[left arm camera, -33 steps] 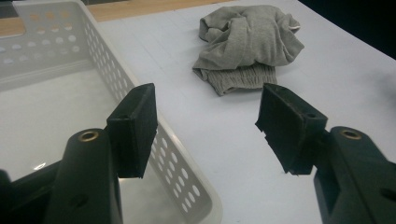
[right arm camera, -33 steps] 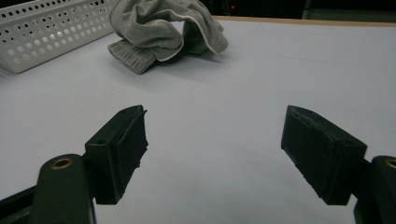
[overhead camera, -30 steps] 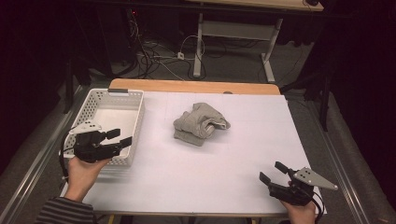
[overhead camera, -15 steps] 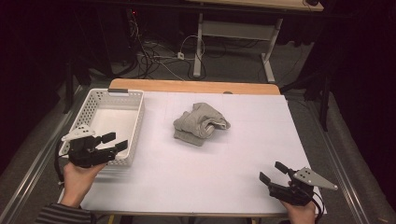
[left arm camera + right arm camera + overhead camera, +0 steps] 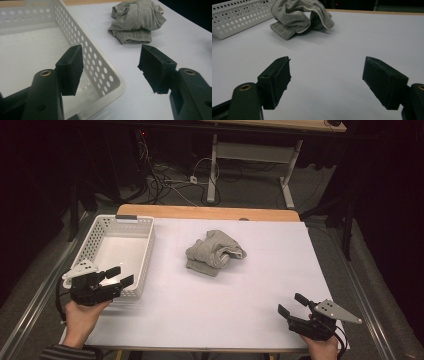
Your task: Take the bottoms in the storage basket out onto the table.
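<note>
On the counter [image 5: 240, 295], a crumpled grey cloth [image 5: 215, 252] lies near the middle, just right of the white basket [image 5: 146, 251] and apart from it. Left gripper [image 5: 120, 276] hovers over the basket's near right corner, its jaws wide apart with nothing between them. Right gripper [image 5: 292, 305] sits at the near right edge, well apart from the cloth, its jaws likewise spread wide and holding nothing.
</note>
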